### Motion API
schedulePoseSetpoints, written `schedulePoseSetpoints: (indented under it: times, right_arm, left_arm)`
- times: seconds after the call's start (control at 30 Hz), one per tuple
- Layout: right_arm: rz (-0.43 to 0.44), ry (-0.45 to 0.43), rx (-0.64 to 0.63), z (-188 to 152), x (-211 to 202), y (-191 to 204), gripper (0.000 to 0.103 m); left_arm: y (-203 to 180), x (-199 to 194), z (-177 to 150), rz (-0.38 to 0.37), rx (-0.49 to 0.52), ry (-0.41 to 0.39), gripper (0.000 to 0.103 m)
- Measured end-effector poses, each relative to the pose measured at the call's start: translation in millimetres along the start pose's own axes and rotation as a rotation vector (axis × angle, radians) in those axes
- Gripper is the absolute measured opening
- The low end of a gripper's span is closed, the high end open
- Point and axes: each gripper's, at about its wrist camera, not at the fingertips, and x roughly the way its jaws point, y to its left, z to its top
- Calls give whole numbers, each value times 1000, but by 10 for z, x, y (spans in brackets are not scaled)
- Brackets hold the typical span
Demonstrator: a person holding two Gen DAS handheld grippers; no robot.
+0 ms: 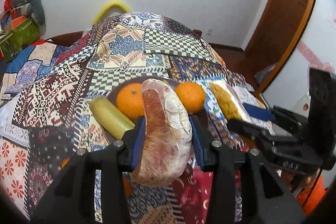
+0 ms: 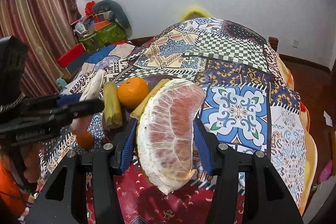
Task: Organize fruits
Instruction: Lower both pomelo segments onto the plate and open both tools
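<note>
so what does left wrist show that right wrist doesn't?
Left wrist only: a wooden door and a second orange right of the left hand-held gripper's pomelo segment.
Right wrist only: a striped curtain and a small orange on the cloth.
Both: plate, large orange, each hand-held gripper gripping a pomelo segment, patchwork tablecloth.

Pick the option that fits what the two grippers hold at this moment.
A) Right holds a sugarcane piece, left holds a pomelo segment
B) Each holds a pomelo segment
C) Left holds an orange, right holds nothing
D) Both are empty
B: the left gripper has its jaws closed on a pomelo segment, and the right gripper clamps another pomelo segment; the oranges lie untouched on the plate.
</note>
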Motion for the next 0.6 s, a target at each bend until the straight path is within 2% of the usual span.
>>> schedulePoseSetpoints:
  times: [0.3, 0.6]
  right_arm:
    - [28, -3, -35, 143, 171, 88, 49]
    - [50, 20, -93, 251, 432, 205, 49]
  left_arm:
    - [222, 183, 232, 21, -40, -5, 41]
    - [296, 293, 291, 16, -35, -2, 41]
